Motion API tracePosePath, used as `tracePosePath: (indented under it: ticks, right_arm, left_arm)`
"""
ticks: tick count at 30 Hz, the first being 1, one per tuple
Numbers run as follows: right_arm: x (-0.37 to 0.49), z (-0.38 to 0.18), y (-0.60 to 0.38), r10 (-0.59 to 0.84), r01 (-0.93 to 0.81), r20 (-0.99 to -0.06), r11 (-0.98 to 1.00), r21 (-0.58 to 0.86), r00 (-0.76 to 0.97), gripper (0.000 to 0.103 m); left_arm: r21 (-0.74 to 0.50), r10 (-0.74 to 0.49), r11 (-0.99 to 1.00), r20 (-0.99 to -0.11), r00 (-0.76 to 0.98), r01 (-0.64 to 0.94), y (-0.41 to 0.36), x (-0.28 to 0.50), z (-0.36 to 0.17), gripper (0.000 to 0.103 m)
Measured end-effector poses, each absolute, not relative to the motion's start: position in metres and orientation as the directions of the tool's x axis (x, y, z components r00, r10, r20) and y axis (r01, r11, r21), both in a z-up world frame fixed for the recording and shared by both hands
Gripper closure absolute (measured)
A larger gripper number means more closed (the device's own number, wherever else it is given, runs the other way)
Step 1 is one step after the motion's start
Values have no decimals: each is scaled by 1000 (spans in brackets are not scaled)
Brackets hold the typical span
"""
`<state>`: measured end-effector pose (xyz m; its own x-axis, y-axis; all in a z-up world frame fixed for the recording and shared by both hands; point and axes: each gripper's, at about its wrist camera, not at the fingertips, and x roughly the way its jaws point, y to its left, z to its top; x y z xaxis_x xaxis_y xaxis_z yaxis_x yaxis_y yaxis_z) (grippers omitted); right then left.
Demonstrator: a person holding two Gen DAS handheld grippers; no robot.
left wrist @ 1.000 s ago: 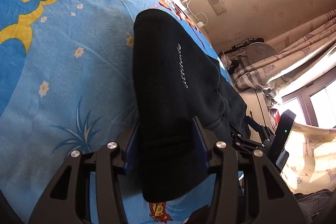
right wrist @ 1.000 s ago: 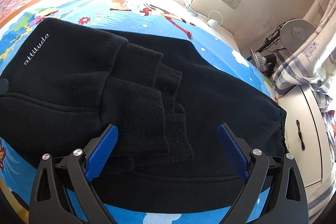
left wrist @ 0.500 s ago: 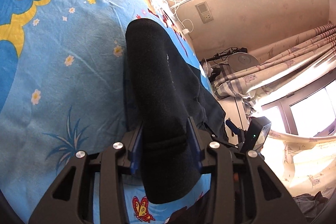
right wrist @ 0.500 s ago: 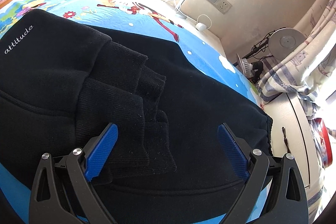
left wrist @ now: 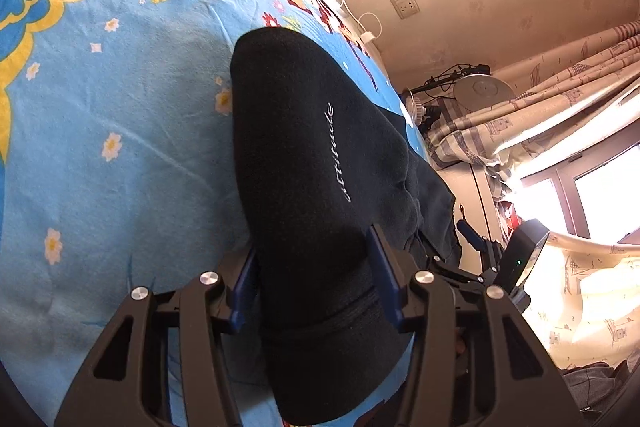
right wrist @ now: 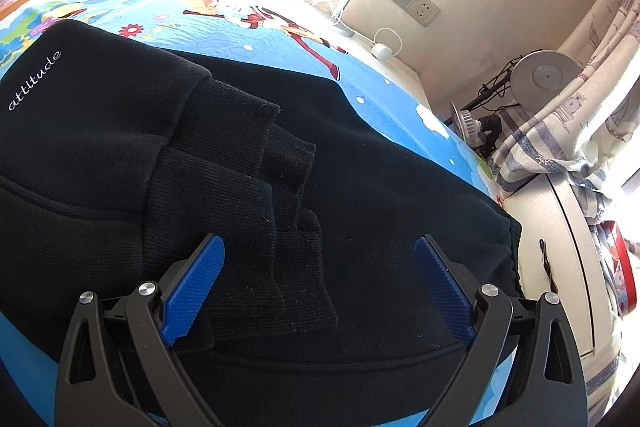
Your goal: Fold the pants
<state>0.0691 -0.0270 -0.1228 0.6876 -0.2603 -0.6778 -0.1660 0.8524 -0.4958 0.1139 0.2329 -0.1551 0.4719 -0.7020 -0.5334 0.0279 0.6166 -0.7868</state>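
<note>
Black pants (right wrist: 360,187) with white "attitude" lettering lie folded on the blue cartoon bed sheet (left wrist: 100,107). The ribbed leg cuffs (right wrist: 256,227) are laid over the waist half. My left gripper (left wrist: 312,267) is shut on the folded edge of the pants (left wrist: 304,167), which bulges up between its blue pads. My right gripper (right wrist: 320,279) is open, its pads spread wide just above the cuffs and holding nothing. The right gripper also shows in the left wrist view (left wrist: 480,259) at the pants' far side.
A wall with a socket (right wrist: 412,3) and charger cable (right wrist: 384,47) runs behind the bed. A fan (right wrist: 540,75), patterned curtains (left wrist: 560,99) and a white cabinet (right wrist: 560,247) stand off the bed's right edge.
The left gripper keeps its hold and has tilted, so the lettering faces it again. The right gripper stays open and has drawn back slightly over the cuffs.
</note>
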Motion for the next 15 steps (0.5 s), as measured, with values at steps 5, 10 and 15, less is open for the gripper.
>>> tracePosePath:
  ticks: [5,10,15]
  right_arm:
    - [65,-118,-28,-257,-195,-702,847,-495,664,11]
    - [45,-110,-39,-208,-263,-733,842,-472,648,11]
    - [66,-75,-46,-122,-229,-727,903,-364,676,11]
  left_arm:
    - [-801,-704,598,-506,498,30,236,109,-145,80]
    - [-779,-683,625,-517,516,45,231,109,-129,81]
    - [-783,-673,622,-515,531,29,227,105,-125,81]
